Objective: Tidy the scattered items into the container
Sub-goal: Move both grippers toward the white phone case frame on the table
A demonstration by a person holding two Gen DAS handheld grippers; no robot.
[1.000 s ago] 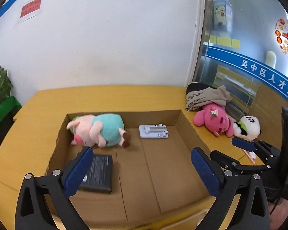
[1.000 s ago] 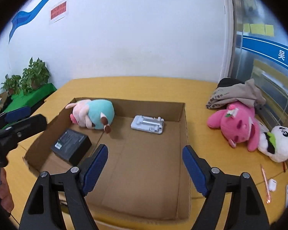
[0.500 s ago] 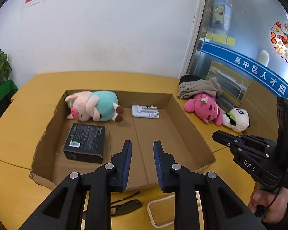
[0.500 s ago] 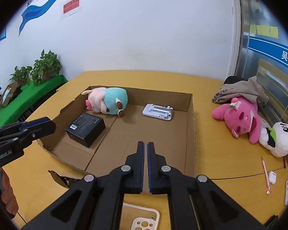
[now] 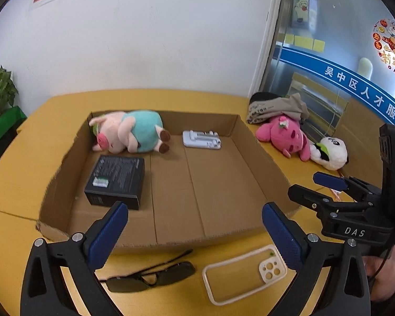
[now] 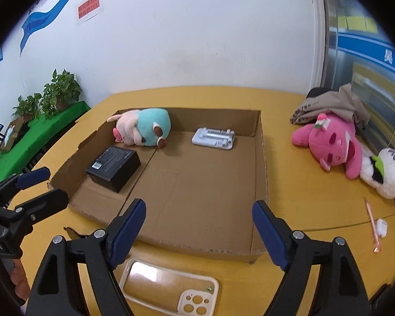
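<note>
Phone case (image 5: 243, 273) by the desk's (image 5: 34, 142) near edge looks light and springy; pinch one long rim. Both tongs, left gripper (image 5: 194, 233) and right gripper (image 6: 198, 230), gape wide, empty.

The yellow table (image 5: 213, 100) carries an open cardboard box (image 5: 260, 155). In front of the box lie sunglasses (image 5: 150, 279) and a clear phone case (image 5: 245, 273). To the box's right a pink plush (image 6: 331, 144) lies touching a panda plush (image 6: 384, 171), with folded cloth (image 6: 329, 108) behind them. A pen (image 6: 371, 226) and a white earbud case (image 6: 381, 227) lie just beside each other near the right edge.
</note>
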